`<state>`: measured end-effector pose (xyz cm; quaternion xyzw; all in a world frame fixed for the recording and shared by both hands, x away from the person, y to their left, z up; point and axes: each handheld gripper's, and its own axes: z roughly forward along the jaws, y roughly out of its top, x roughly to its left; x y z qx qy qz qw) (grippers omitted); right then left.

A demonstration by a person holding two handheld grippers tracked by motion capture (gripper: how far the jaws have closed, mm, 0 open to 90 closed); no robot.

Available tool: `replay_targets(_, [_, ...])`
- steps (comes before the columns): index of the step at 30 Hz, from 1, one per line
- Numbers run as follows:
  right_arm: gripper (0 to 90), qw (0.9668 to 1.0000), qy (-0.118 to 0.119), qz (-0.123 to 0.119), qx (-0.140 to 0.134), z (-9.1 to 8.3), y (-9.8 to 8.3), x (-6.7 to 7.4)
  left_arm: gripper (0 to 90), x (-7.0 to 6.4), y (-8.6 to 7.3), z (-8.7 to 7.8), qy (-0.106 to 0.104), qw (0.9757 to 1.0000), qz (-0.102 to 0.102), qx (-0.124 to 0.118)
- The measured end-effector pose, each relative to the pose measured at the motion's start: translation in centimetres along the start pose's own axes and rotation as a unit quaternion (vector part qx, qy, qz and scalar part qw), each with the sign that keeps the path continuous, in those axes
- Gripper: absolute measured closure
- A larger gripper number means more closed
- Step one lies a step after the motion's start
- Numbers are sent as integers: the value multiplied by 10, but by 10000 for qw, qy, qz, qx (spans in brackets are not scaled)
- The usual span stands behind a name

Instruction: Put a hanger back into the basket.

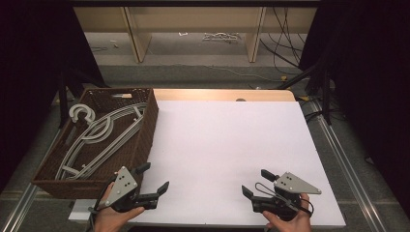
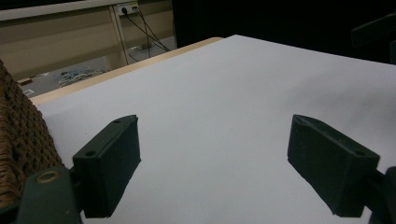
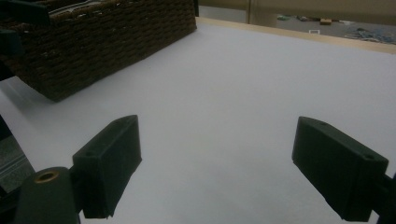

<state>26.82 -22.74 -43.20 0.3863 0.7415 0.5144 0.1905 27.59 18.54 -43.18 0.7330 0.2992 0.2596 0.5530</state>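
Basket (image 1: 145,130) sits on the desk's (image 1: 227,140) left edge, running front to back. Hangers (image 1: 96,140) lie stacked inside it, hooks toward the far end. Left gripper (image 1: 153,178) is at the desk's near edge, just right of the basket's front corner. Right gripper (image 1: 255,182) is at the near edge too, well apart, toward the right.

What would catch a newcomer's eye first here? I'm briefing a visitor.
The dark woven basket at the table's left edge, holding pale grey hangers. Next, the wide white table, bare in its middle. At its near edge, the left gripper and right gripper wait, both with jaws open.
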Motion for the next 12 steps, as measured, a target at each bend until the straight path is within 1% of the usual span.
replay_targets(1, [164,10000,6,2,1,0,0,0,168,1,0,-1,40,10000,-60,47])
replay_targets(3, [164,10000,9,3,-1,0,0,0,168,3,0,-2,65,9999,-95,37])
replay_targets(8, [164,10000,3,-9,-52,1,0,1,167,4,0,-1,48,10000,-35,71])
replay_targets(9, [164,10000,-10,-19,-49,1,0,1,168,4,0,-1,40,10000,42,63])
replay_targets(10, [164,10000,-10,-19,-49,1,0,1,168,4,0,-1,40,10000,42,63])
replay_targets(11, [164,10000,-50,-70,29,0,1,1,167,5,0,-1,33,9999,63,84])
replay_targets(12, [164,10000,-50,-70,29,0,1,1,167,4,0,-1,42,9999,50,85])
